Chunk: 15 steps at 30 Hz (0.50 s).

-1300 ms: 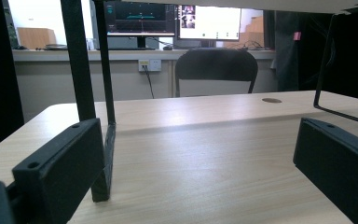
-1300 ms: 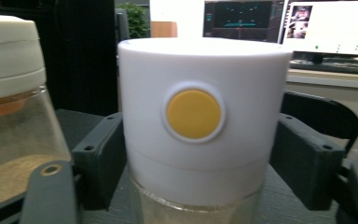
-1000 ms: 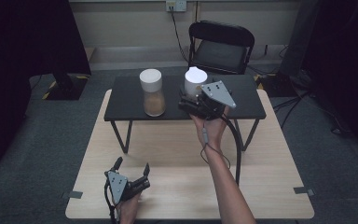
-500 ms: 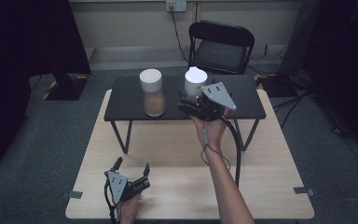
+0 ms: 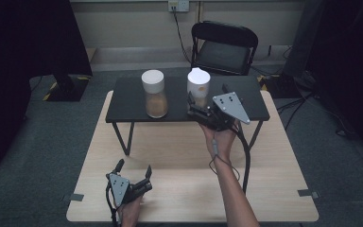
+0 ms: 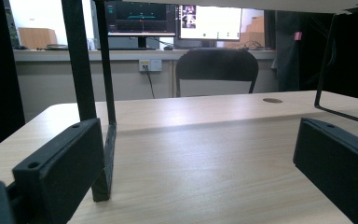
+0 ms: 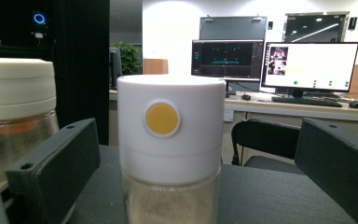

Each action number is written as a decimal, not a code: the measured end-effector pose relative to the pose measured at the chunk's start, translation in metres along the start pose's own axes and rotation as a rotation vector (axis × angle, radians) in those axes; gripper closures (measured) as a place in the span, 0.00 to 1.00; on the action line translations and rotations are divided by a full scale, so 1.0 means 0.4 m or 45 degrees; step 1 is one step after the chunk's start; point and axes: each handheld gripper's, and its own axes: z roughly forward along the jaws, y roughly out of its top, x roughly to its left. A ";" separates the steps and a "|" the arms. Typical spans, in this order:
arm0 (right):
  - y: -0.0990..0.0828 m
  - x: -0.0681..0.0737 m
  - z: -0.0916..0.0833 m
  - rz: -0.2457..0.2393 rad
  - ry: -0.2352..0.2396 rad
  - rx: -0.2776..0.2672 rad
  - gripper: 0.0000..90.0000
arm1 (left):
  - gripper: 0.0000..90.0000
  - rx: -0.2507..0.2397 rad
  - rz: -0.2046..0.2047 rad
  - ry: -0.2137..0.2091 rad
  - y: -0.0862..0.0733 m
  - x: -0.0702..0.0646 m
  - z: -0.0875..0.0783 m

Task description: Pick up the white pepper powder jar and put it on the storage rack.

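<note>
1. While the left hand-held gripper point(image 5: 133, 179) rests low left of the frame on the desk point(image 5: 274, 189), jaws wide apart and holding nothing, it's out of play.
2. Centre: amber jar point(image 5: 154, 93) stands near; a sideways sweep could clip it.
3. Right hand-held gripper point(image 5: 194, 105) spread wide around the white-capped jar point(image 5: 198, 87) on the black shelf point(image 5: 127, 111), not gripping; closing off-centre could tip it.
4. No readable writing, just a yellow dot point(image 7: 162, 118).

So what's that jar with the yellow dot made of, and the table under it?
The jar looks like clear glass or plastic below, since you can see pale powder through it. Its white cap looks like matte plastic, smooth and even. The small black table has a dull dark top, maybe painted wood or metal, on thin legs.
</note>
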 end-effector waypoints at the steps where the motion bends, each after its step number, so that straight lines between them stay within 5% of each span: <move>1: -0.002 -0.003 -0.006 0.006 0.005 -0.002 0.00 | 0.02 0.000 0.000 0.000 0.000 0.000 0.000; 15: -0.039 -0.030 -0.085 0.010 0.004 -0.054 0.00 | 0.02 0.001 0.000 0.005 0.000 -0.002 0.000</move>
